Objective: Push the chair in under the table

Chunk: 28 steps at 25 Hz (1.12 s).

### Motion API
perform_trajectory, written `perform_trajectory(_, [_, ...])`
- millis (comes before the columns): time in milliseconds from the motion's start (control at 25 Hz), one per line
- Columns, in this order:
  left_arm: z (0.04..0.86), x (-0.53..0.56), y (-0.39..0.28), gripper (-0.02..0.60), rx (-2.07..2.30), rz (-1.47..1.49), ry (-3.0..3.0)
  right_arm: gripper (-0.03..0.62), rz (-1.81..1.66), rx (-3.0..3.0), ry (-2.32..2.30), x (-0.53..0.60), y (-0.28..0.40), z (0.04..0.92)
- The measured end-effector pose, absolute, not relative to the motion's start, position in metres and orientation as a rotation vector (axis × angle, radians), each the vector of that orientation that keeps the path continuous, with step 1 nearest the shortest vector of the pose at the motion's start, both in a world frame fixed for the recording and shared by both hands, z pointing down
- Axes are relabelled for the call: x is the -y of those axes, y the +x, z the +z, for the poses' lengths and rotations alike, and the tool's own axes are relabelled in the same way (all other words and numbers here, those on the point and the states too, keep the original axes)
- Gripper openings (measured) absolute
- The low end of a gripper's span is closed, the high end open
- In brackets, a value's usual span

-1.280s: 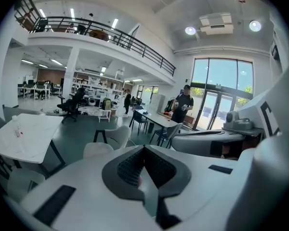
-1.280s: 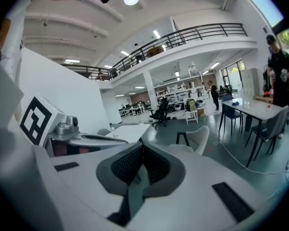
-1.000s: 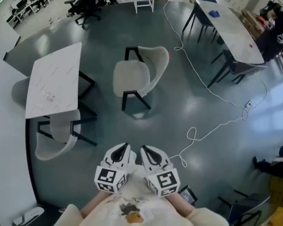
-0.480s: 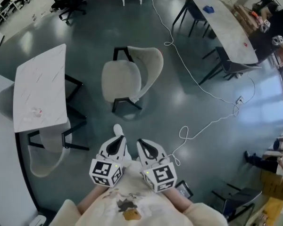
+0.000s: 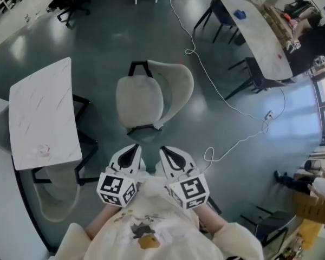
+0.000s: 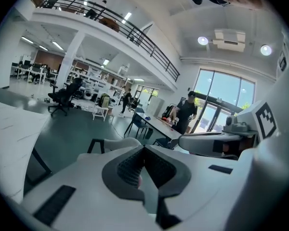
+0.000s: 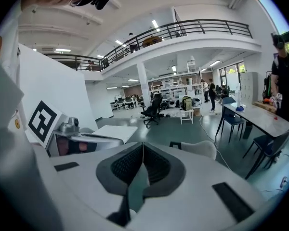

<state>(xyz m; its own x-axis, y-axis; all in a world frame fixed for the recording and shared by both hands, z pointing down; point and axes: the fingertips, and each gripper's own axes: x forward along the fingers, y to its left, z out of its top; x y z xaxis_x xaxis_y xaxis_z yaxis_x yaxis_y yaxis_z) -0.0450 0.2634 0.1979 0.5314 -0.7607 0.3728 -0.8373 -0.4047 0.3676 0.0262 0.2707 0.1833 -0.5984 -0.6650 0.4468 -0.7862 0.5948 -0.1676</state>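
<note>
**Both claws closed, chair out in the open**

My left claw and right claw sit side by side just in front of my chest, each with its jaws pressed together on nothing. Just beyond their tips stands the pale chair on the dark floor. Its seat faces the white counter at my left and its backrest is to the right — apart from the counter, not under it. A white cable trails over the floor right of the chair.
</note>
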Motion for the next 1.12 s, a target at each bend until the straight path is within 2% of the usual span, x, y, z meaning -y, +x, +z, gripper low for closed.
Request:
perform_trajectory(280, [0.201,-0.209,-0.032,0.009,1.278,0.202,2.245,0.009,0.542,2.521,1.137,-0.205,0.028,0.188])
perform_trajectory(600, [0.216,-0.143,-0.013,0.009,1.318,0.285,2.18,0.01,0.598,2.494,1.109,-0.124,0.061,0.211])
perform_trajectory(1120, [0.304,-0.06,0.051,0.009,1.299,0.364,2.051,0.019,0.636,2.372,1.042,-0.016,0.137,0.32])
